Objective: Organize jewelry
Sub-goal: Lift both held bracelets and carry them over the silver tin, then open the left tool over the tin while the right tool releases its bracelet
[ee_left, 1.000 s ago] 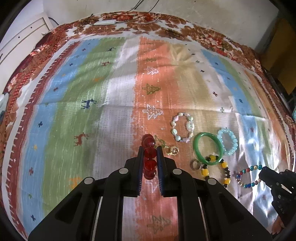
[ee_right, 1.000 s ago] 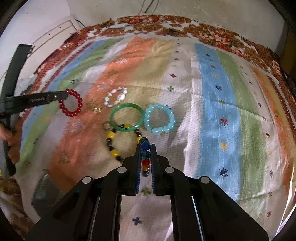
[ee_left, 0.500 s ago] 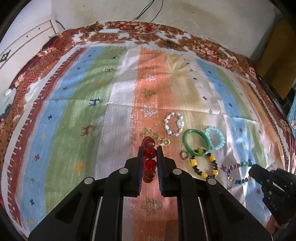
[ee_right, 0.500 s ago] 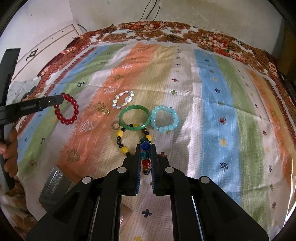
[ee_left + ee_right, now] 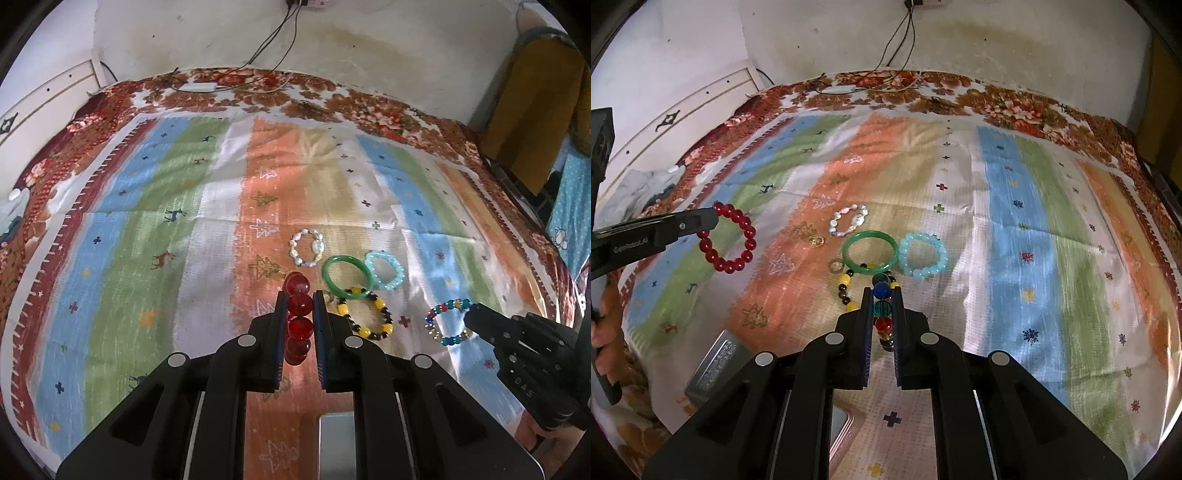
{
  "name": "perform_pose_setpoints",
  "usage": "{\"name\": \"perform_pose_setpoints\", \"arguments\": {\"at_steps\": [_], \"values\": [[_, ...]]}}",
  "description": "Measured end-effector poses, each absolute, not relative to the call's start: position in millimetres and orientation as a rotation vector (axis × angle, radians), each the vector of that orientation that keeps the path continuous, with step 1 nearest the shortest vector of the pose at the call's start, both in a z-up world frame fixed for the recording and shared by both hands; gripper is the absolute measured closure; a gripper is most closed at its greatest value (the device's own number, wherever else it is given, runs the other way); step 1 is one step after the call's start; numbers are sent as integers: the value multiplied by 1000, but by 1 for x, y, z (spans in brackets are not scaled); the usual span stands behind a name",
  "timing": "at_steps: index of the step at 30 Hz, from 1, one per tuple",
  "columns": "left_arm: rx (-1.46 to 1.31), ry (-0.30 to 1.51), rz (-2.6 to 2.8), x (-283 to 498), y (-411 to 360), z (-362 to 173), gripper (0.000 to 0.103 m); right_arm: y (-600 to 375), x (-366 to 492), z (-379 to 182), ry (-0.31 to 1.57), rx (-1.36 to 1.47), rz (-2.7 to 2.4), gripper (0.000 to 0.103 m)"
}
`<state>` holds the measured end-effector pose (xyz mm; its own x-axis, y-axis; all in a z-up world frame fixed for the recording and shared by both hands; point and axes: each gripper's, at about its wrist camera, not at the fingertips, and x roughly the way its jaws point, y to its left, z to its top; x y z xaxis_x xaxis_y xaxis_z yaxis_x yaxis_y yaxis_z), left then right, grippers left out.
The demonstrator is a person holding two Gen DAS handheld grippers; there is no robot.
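Note:
My left gripper (image 5: 300, 295) is shut on a red bead bracelet (image 5: 298, 304), held up above the striped cloth (image 5: 147, 221). From the right wrist view that left gripper (image 5: 713, 218) shows at the left, the red bead bracelet (image 5: 750, 232) hanging from its tips. My right gripper (image 5: 882, 291) is shut on a multicoloured bead bracelet (image 5: 882, 290); it also shows as the right gripper (image 5: 471, 317) with the multicoloured bracelet (image 5: 451, 305). On the cloth lie a pearl bracelet (image 5: 317, 245), a green bangle (image 5: 327, 275), a pale blue bracelet (image 5: 386, 286) and a yellow-and-black bracelet (image 5: 364, 330).
A grey metal tin (image 5: 716, 362) sits near the cloth's front edge, left of my right gripper. A small ring (image 5: 835, 265) and gold earrings (image 5: 816, 240) lie by the bangle. A wall with hanging cables (image 5: 273, 33) backs the bed; a person's hand (image 5: 600, 354) is at far left.
Both grippers have risen and drawn back from the cloth, each with its bracelet still in its grip. The jewelry on the cloth looks farther off, and the metal tin has come into view.

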<state>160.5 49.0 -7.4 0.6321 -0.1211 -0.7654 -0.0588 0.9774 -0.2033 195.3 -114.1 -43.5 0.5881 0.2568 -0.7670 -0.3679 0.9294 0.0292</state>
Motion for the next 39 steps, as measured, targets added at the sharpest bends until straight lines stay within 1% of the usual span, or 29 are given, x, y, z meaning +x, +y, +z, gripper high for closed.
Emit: {"name": "perform_pose_setpoints", "arguments": {"at_steps": [19,39], "values": [[-170,795,-118,107,30,10,90,-99,152,-23,772,-116,514,93],[-116,792,-189,64,2,1,90,-95,109,-24,781,-104,591,93]]}}
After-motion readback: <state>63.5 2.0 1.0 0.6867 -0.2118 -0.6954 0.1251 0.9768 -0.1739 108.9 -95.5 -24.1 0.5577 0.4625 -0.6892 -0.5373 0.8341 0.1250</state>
